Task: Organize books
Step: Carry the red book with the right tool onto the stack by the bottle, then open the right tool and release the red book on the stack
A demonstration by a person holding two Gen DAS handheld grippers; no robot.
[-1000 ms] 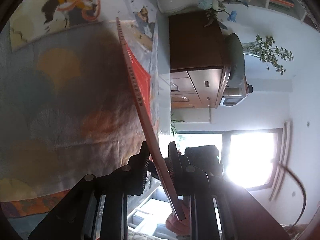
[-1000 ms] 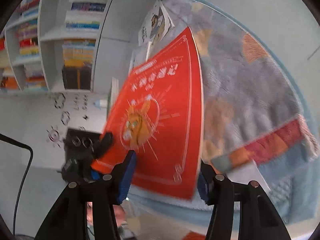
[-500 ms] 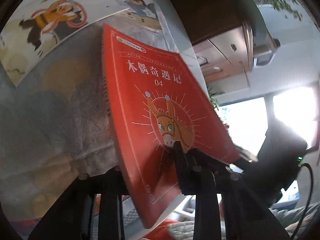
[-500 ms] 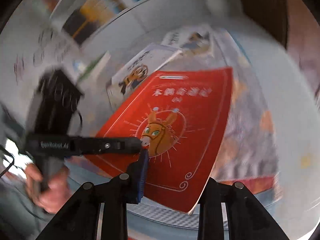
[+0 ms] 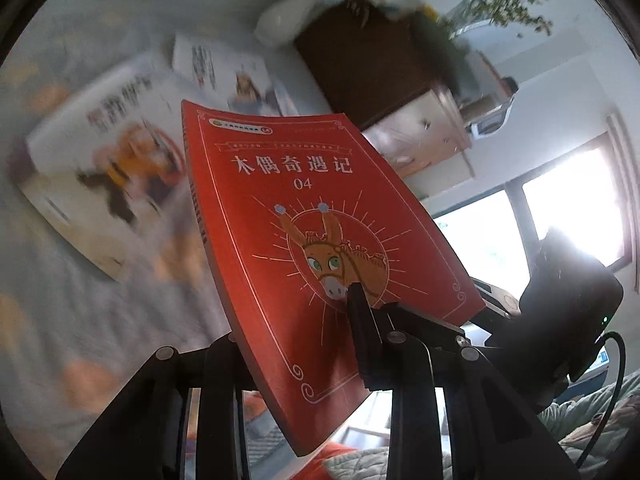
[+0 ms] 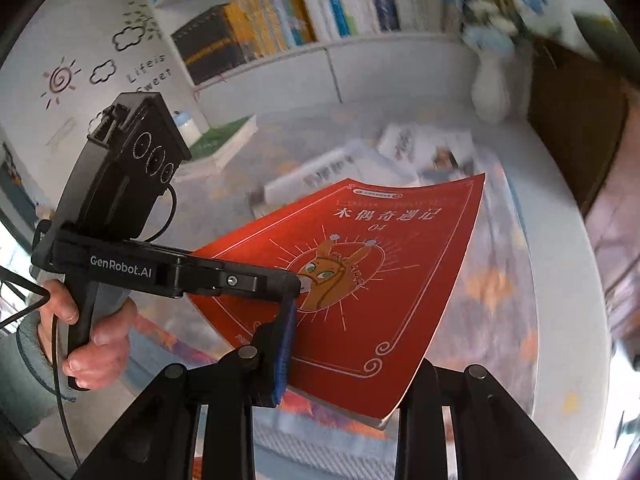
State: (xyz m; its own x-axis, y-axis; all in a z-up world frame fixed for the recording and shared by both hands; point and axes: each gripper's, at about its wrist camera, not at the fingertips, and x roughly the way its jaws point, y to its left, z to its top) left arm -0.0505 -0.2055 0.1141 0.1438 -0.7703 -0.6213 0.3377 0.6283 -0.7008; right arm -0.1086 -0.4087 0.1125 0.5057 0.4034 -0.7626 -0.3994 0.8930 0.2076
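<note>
Red book is up in the air over the soft blanket, and the left gripper pinches its bottom edge. I think the carrying step is on; next it needs a spot. Only the right view shows the bookshelf, and the right gripper fingers, spread around the book

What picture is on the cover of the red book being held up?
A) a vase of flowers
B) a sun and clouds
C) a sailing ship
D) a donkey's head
D: the red book clamped in the left gripper shows an orange donkey's head with green eyes inside a ring of rays, below the title and "04"; the right wrist view shows the same cover.
</note>
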